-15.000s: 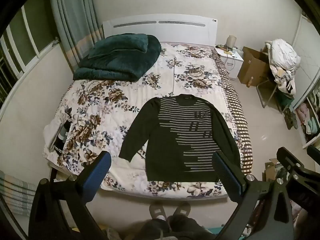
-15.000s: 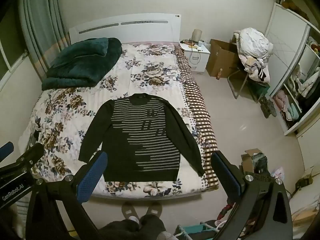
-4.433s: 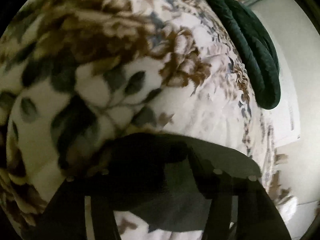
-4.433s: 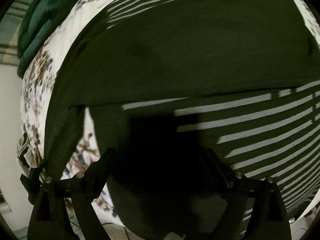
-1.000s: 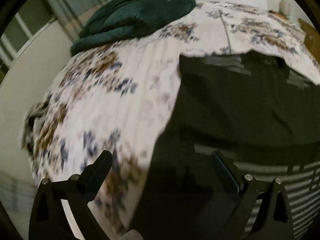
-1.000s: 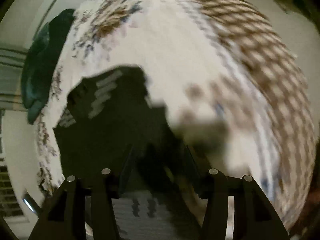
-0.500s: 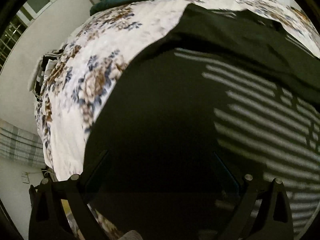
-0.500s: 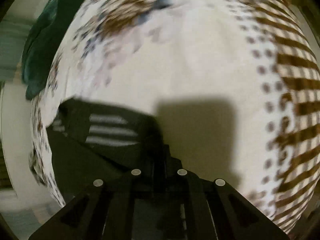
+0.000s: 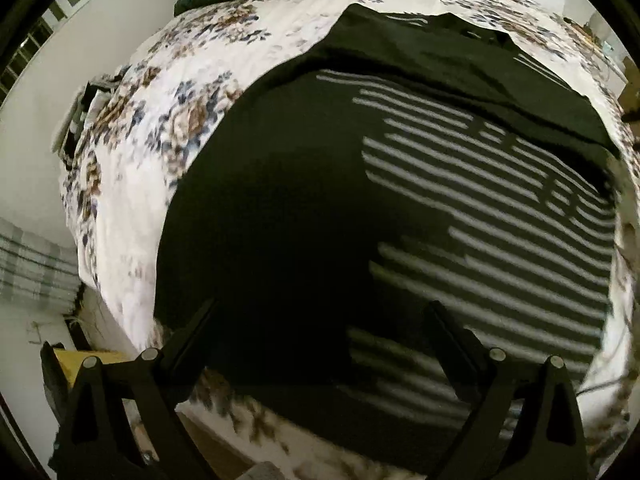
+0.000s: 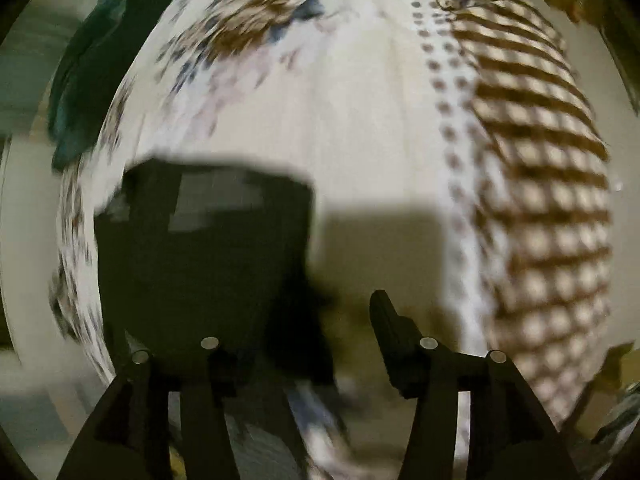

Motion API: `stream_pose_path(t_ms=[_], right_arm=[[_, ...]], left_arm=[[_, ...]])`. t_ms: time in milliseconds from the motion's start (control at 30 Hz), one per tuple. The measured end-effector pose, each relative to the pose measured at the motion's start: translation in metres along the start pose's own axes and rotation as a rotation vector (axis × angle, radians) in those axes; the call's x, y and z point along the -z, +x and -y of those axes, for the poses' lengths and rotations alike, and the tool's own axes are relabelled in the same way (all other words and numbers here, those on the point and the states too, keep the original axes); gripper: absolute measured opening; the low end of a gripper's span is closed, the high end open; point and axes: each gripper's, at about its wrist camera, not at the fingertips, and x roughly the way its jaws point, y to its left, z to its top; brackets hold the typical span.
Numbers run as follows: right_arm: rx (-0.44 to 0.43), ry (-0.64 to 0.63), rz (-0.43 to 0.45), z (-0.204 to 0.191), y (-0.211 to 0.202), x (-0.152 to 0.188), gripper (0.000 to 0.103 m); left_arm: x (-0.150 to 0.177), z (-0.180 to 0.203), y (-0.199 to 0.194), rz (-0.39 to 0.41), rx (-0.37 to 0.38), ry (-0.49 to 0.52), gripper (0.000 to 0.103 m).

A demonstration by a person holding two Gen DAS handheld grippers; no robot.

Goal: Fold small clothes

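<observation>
Your left hand-held gripper (image 9: pixel 320 320) hangs spread and empty over the striped sweater (image 9: pixel 400 208) lying mid-frame on the floral bed (image 9: pixel 168 120), sleeves apparently folded across, while your right hand-held gripper (image 10: pixel 312 320), its jaws just parted, clears the sweater's corner at lower left.

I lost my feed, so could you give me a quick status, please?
Left gripper open above sweater. Right gripper just opened, nothing held. Sweater on bed, nothing in the way.
</observation>
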Motion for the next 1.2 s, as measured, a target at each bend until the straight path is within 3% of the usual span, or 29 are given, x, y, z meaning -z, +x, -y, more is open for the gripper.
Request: stream_pose_path(t_ms=[133,333,367,400,433,500,600,667,733,800,933,1033,1100,1133,1167,1200], right_arm=[[-0.010,-0.088,-0.093,-0.010,0.021,0.058,0.060],[0.001,-0.221,-0.100,-0.050,0.083,0.090,0.058],[0.034,-0.248,-0.054,-0.056,0.084,0.094,0.052],[0.071,-0.243,-0.026,-0.058,0.088,0.092,0.019],[0.081,-0.191,-0.013,-0.051,0.089,0.090,0.009],[0.081,-0.080,0.018,-0.030,0.082,0.088,0.007],[0.058,-0.095,-0.041,-0.027,0.086,0.093,0.007],[0.031,-0.119,-0.093,-0.031,0.076,0.090,0.014],[-0.008,-0.084,-0.131,-0.024,0.060,0.077,0.047],[-0.102,-0.010,-0.090,-0.010,0.033,0.054,0.062],[-0.203,0.139,0.027,0.029,0.015,-0.013,0.063],[-0.297,0.217,-0.016,0.043,0.048,-0.067,0.063],[-0.315,0.234,-0.063,0.043,0.074,-0.083,0.063],[-0.298,0.225,-0.061,0.040,0.081,-0.086,0.055],[-0.251,0.187,-0.043,0.034,0.082,-0.087,0.039],[-0.212,0.154,-0.036,0.019,0.087,-0.083,0.005]], left_arm=[[0.021,0.001,-0.011,-0.056,0.021,-0.028,0.100],[0.043,0.016,-0.012,-0.110,0.022,-0.004,0.100],[0.046,0.018,-0.012,-0.113,0.023,0.002,0.100],[0.049,0.022,-0.012,-0.119,0.026,0.008,0.100],[0.051,0.024,-0.012,-0.122,0.033,0.009,0.100],[0.055,0.029,-0.013,-0.118,0.040,0.020,0.100],[0.063,0.039,-0.012,-0.125,0.049,0.053,0.100],[0.069,0.041,-0.013,-0.131,0.061,0.059,0.100],[0.074,0.040,-0.015,-0.130,0.063,0.060,0.100],[0.077,0.038,-0.015,-0.128,0.066,0.050,0.100],[0.080,0.032,-0.007,-0.133,0.046,0.005,0.100],[0.078,0.029,-0.003,-0.131,0.014,-0.033,0.100],[0.075,0.028,-0.001,-0.125,-0.005,-0.062,0.100],[0.074,0.029,0.000,-0.127,-0.006,-0.068,0.100],[0.074,0.030,0.001,-0.129,-0.005,-0.071,0.100],[0.073,0.032,0.001,-0.131,-0.004,-0.068,0.100]])
